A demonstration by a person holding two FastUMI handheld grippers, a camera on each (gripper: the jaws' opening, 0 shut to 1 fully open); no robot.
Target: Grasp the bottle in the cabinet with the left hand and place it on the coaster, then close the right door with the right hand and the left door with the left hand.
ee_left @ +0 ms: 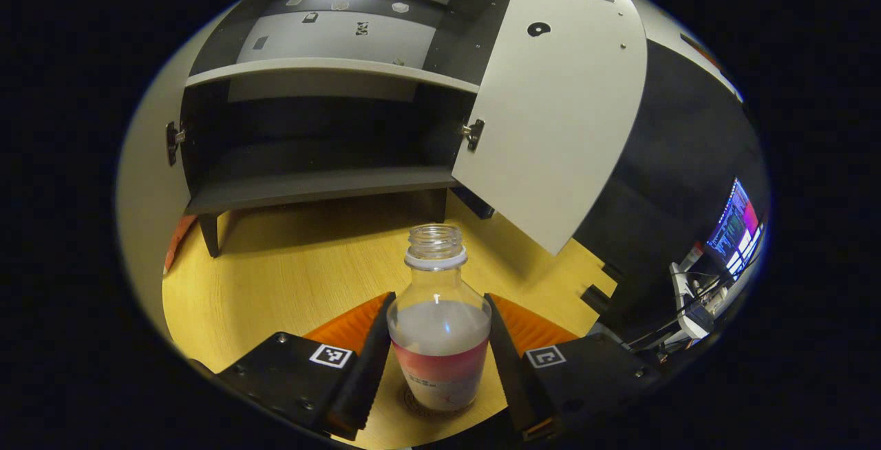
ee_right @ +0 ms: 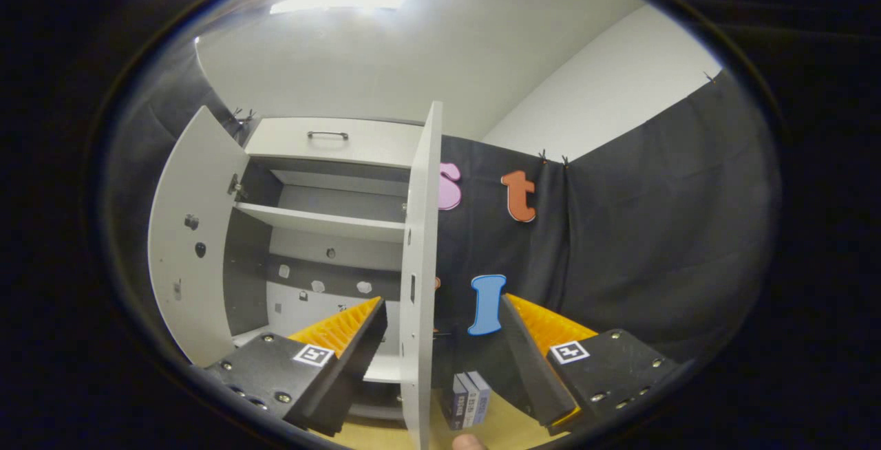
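Clear plastic bottle (ee_left: pixel 439 319), lower centre of the left gripper view: upright, long axis vertical, open mouth up, partly filled, standing on the round coaster (ee_left: pixel 420 405) on the wooden table (ee_left: pixel 275 278). Your left gripper (ee_left: pixel 438 340) brackets it; both fingers lie along its sides, and whether they press or have just parted you cannot tell from here. Bottle placement reads as done or nearly so.

Beyond it, mid-frame: cabinet (ee_left: pixel 323 181) with dark shelves, both doors swung out. The right door (ee_left: pixel 550 106) hangs open at upper right of that view.

Right gripper view, bottom centre: your right gripper (ee_right: pixel 440 360) stands wide apart, holding nothing. The right door's (ee_right: pixel 421 264) edge runs vertically, seemingly between the fingers and nearly edge-on. Small boxes (ee_right: pixel 468 398) sit beside its foot. Left door (ee_right: pixel 189 250) stands open, far left.
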